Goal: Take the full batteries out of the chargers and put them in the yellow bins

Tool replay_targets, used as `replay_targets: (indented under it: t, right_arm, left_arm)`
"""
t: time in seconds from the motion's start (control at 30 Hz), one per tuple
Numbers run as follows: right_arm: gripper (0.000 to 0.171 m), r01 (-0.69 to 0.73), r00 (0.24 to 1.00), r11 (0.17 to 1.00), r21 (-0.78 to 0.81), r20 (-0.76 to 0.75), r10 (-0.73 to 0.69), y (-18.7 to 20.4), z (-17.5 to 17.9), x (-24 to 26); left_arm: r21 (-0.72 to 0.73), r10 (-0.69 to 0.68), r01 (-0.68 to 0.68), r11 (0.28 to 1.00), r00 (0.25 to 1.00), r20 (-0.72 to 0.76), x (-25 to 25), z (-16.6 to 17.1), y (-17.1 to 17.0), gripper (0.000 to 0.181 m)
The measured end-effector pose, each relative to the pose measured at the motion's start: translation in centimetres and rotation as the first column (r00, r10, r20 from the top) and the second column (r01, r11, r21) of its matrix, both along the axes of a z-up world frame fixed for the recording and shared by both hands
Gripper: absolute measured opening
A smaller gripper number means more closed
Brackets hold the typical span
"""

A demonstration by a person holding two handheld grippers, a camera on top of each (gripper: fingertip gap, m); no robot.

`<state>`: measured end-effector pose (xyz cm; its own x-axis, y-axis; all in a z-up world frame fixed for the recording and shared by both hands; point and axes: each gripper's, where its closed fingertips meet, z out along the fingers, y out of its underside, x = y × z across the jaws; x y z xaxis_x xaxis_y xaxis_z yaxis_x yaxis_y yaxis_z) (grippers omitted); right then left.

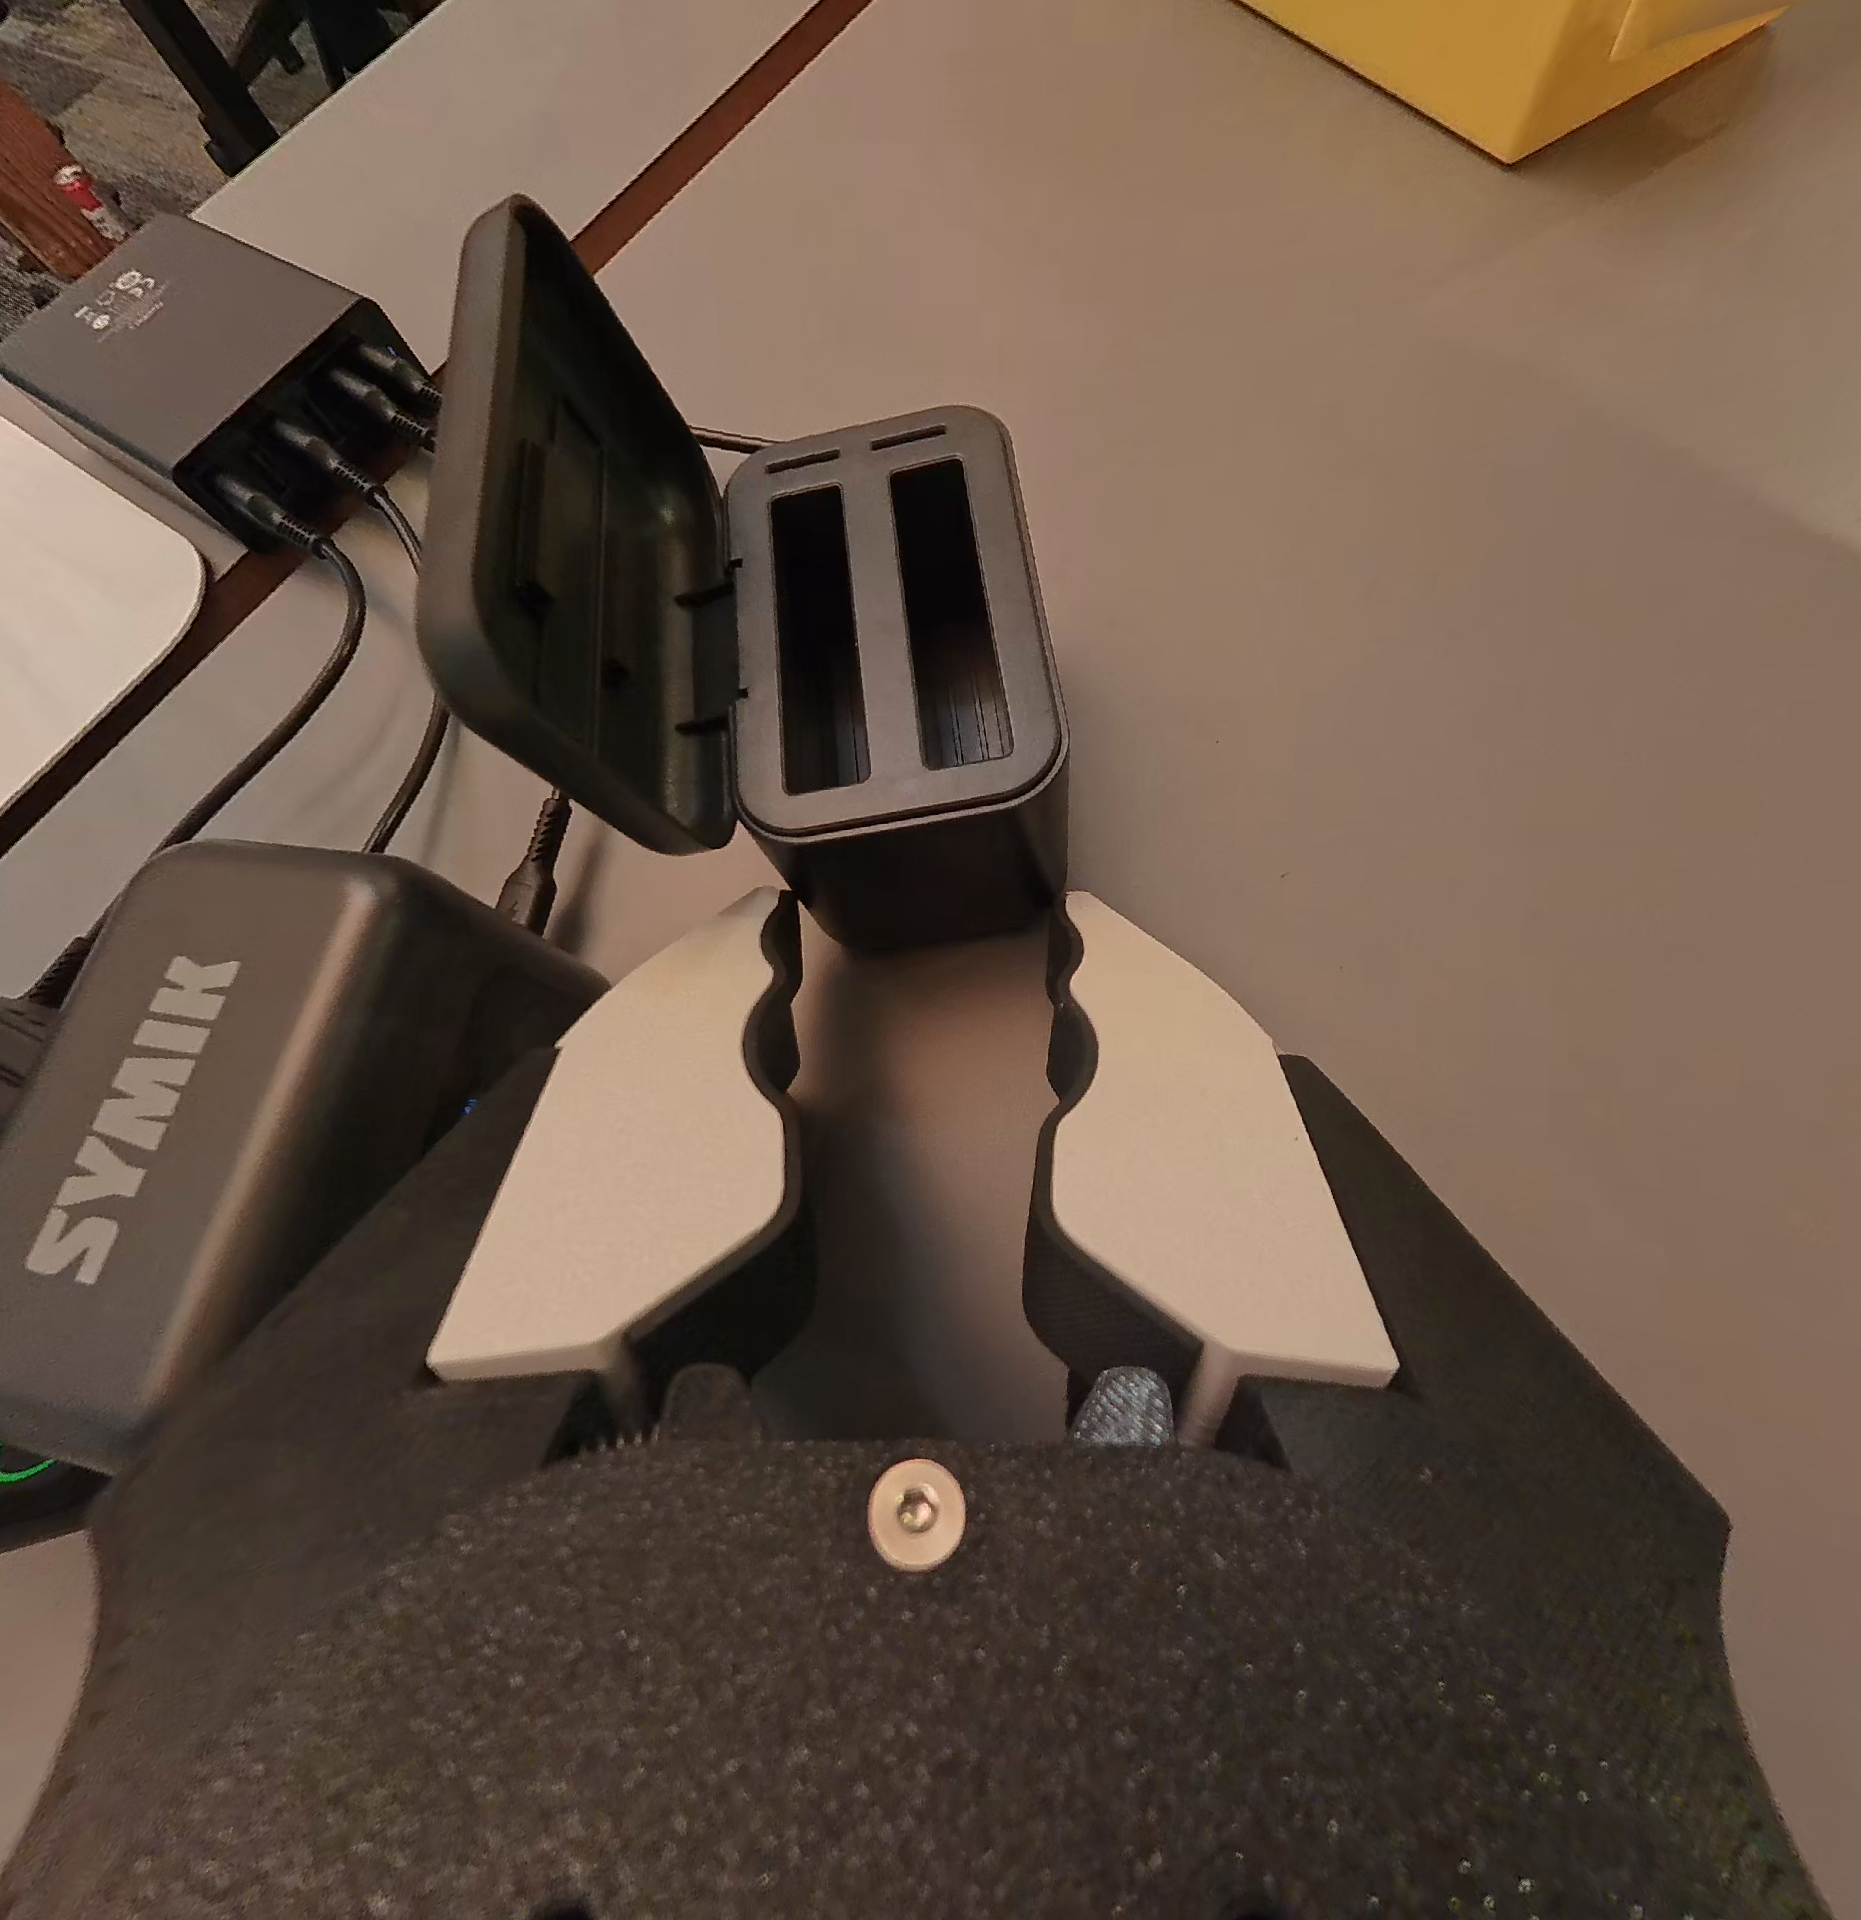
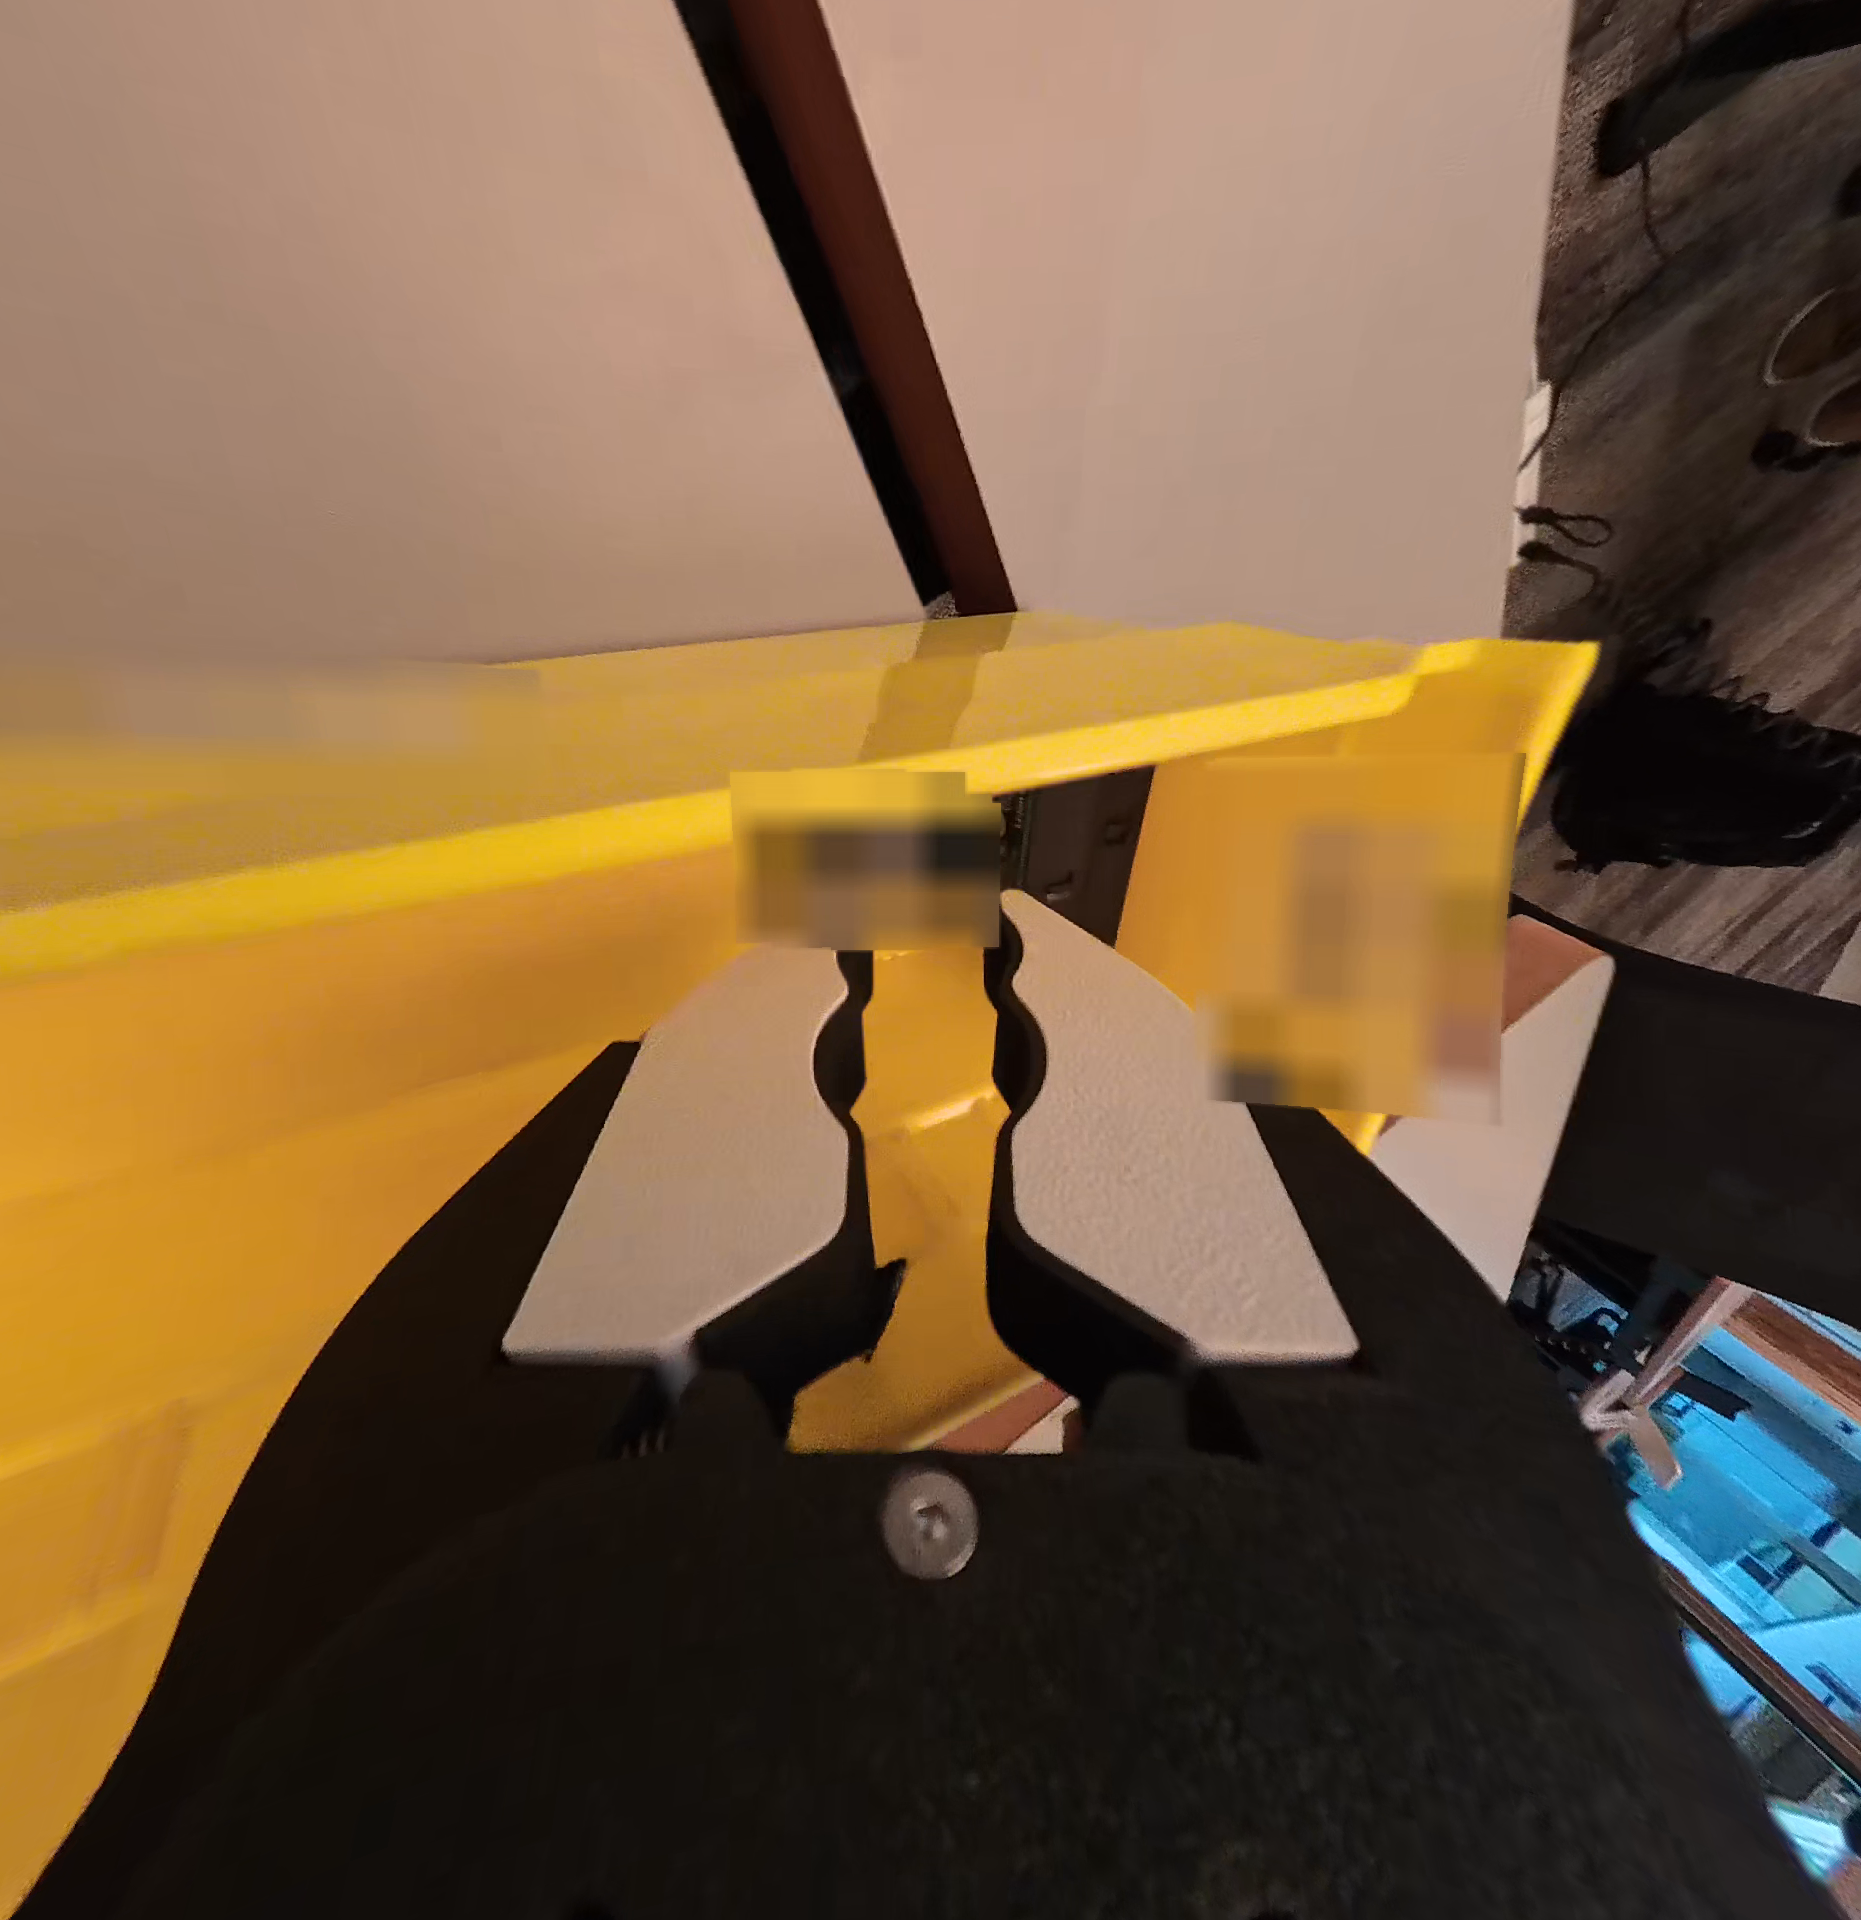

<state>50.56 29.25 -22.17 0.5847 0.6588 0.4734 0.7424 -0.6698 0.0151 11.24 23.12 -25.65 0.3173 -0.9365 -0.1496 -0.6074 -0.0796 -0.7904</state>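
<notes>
Flanking the open charger (image 1: 910, 665): hub (image 1: 199, 353), cables (image 1: 334, 623).

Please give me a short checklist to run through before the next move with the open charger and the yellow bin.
1. Lid of the open charger raised: ok, it stands open at the left side.
2. Both slots emptied: ok, the two slots look dark and hollow, no battery visible.
3. Left gripper free: ok, fingers apart at the charger's near end, nothing between them.
4. Right gripper empty: cannot tell, a mosaic patch covers the tips.
5. Yellow bin within the right gripper's line: ok, it fills the view.
6. Second charger at left has its lid shut: not ok.
</notes>
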Motion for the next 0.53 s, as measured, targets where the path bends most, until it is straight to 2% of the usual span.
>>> replay_targets:
  t: [0.27,0.53]
  right_arm:
    - [0.021,0.015,0.999,1.000,0.013,0.031,-0.015,-0.7,-0.1,-0.2]
    - [0.037,0.152,0.988,0.977,-0.150,0.036,-0.148,-1.9,-2.1,-0.2]
  left_arm:
    - [0.001,-0.001,0.001,1.000,1.000,0.000,0.0,0.0,0.0,0.045]
    - [0.002,-0.001,0.001,1.000,1.000,0.000,0.0,0.0,0.0,0.045]
